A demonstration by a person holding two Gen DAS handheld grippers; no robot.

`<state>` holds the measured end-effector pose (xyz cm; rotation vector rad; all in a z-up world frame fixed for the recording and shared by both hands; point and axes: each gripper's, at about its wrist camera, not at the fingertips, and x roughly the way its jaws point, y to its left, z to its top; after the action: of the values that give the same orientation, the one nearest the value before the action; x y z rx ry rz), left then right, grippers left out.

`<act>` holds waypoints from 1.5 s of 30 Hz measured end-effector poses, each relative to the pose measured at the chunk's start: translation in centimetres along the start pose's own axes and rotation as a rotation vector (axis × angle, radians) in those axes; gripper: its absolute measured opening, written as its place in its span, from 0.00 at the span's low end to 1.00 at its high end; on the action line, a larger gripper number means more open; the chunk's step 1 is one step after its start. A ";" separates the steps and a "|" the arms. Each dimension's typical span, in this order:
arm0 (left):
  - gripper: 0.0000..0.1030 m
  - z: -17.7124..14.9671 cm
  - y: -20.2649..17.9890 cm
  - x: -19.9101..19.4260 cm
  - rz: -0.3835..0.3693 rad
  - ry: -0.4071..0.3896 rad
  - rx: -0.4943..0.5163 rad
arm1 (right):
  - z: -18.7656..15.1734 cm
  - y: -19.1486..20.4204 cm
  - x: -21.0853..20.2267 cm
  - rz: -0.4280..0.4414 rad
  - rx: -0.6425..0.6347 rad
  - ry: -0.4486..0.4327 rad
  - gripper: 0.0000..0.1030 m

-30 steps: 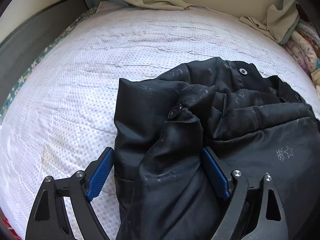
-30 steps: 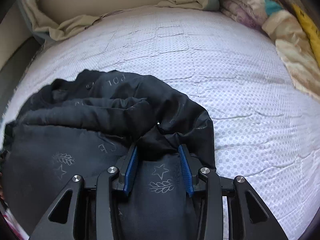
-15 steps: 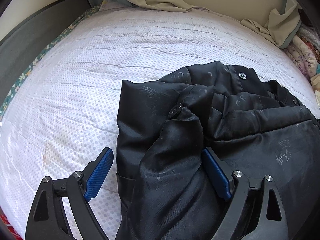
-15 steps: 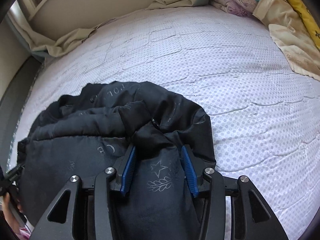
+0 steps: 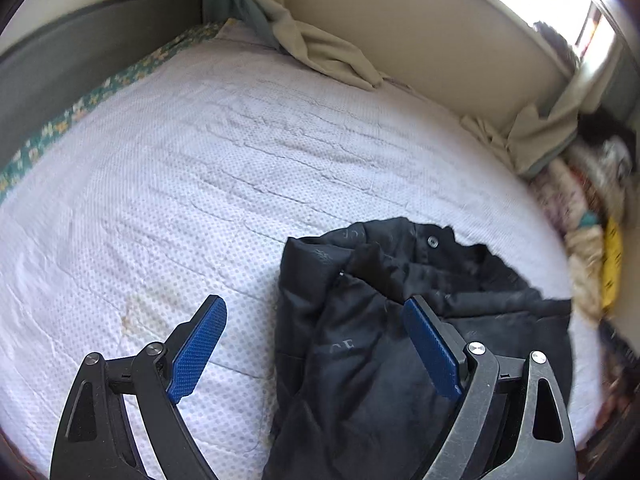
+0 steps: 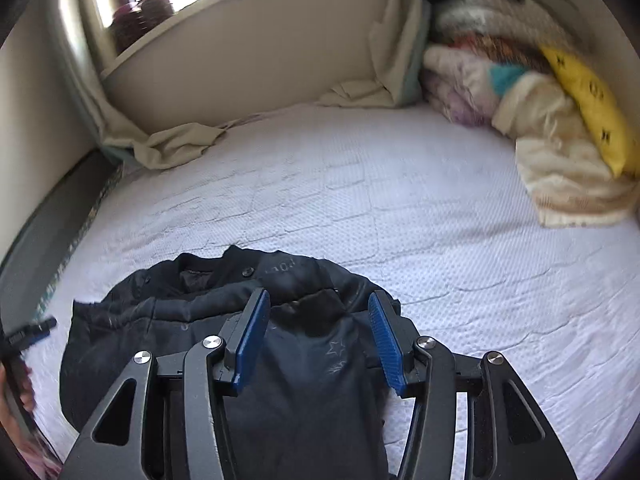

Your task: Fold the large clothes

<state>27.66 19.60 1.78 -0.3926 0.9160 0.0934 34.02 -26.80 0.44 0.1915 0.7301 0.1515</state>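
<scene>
Item: black jacket (image 5: pixel 400 360), quilted, faint star and leaf print, bundled in rough folds on the white mattress (image 5: pixel 200 180). It lies at the mattress's near edge, well apart from the beige sheet (image 5: pixel 320 52) crumpled along the far wall and from the pile of bedding (image 6: pixel 540 120) at the mattress's far right corner.

Step in hand, as judged: letting go after a fold. The bundle looks compact but lumpy. To do this well, both tools should clear the cloth straight upward so no layer is dragged loose; the collar side, farthest from the cameras, wants flattening before any further fold.

Left hand-held gripper (image 5: pixel 316 344): jaws spread wide, nothing clamped. One blue pad (image 5: pixel 198 348) hangs over bare mattress, the other over the jacket; contact with the cloth is not evident.

Right hand-held gripper (image 6: pixel 318 340): jaws opening, above the jacket's right part; the fabric shows between them, but the pads do not press on it.
</scene>
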 end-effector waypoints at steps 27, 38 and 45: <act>0.92 -5.4 3.6 11.2 -0.464 0.384 -0.272 | -4.0 6.5 3.1 0.345 -0.034 0.200 0.48; 0.47 -5.5 3.3 10.7 -0.489 0.396 -0.284 | -5.8 11.2 4.0 0.295 -0.224 0.184 0.42; 0.40 -5.4 3.7 9.5 -0.515 0.374 -0.279 | -7.5 14.3 5.9 0.190 -0.393 0.166 0.27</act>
<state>28.53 20.23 -9.74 -0.9156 1.1454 -0.3382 32.34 -10.80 -5.59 -0.1295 0.8310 0.4916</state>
